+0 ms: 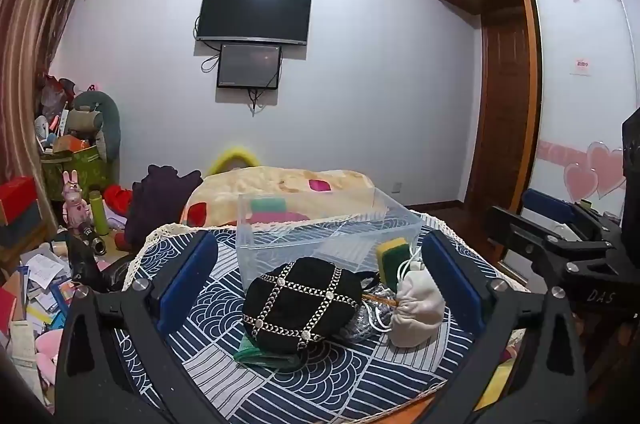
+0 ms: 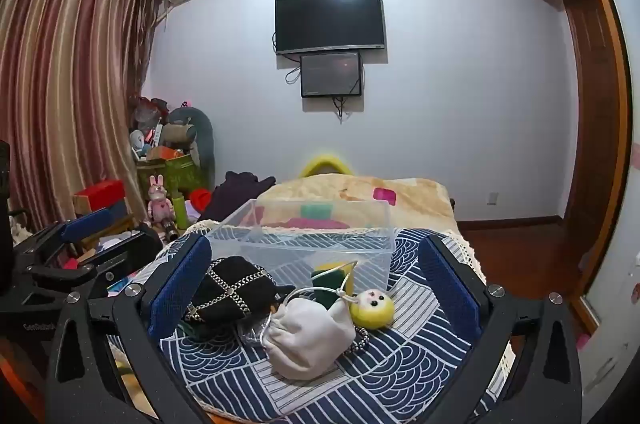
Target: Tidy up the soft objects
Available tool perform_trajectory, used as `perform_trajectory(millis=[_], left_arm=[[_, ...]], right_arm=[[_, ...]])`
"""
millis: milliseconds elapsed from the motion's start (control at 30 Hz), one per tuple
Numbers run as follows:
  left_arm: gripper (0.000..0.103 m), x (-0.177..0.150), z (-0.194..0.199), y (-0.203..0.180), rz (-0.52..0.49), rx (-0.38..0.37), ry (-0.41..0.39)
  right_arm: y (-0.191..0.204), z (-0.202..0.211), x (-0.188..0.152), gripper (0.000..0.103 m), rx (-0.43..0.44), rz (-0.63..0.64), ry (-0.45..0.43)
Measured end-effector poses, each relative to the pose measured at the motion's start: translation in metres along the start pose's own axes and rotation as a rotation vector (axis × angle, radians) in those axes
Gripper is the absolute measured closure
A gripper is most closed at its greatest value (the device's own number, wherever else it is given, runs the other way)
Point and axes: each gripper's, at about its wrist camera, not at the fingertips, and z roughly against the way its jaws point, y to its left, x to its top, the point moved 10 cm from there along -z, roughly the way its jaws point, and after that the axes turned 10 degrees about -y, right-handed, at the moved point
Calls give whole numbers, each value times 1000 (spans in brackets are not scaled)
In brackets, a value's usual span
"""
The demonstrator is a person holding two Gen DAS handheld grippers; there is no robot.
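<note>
Both pairs of jaws stand apart and empty, so watch that your right gripper (image 2: 312, 280), closing on the white drawstring cloth pouch (image 2: 308, 338) before the clear plastic bin (image 2: 300, 244), doesn't snag its cord and drag the yellow felt ball (image 2: 372, 308).

Left gripper (image 1: 320, 276) held level, jaws spread wide, nothing gripped, right gripper (image 2: 316, 280) alongside, jaws likewise spread
</note>
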Motion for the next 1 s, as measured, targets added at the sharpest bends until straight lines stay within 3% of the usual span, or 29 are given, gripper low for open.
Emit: perform_trajectory(millis=[267,333,1000], left_arm=[[0,3,-20,-4,6,5,11],[0,6,0,1,26,-6,-35],[0,7,3,2,23,5,-47]], right_arm=[[1,0,1,0,1,-1,-2],[2,0,-3,0,1,-3,-3],[8,4,1,0,10,6,-17]])
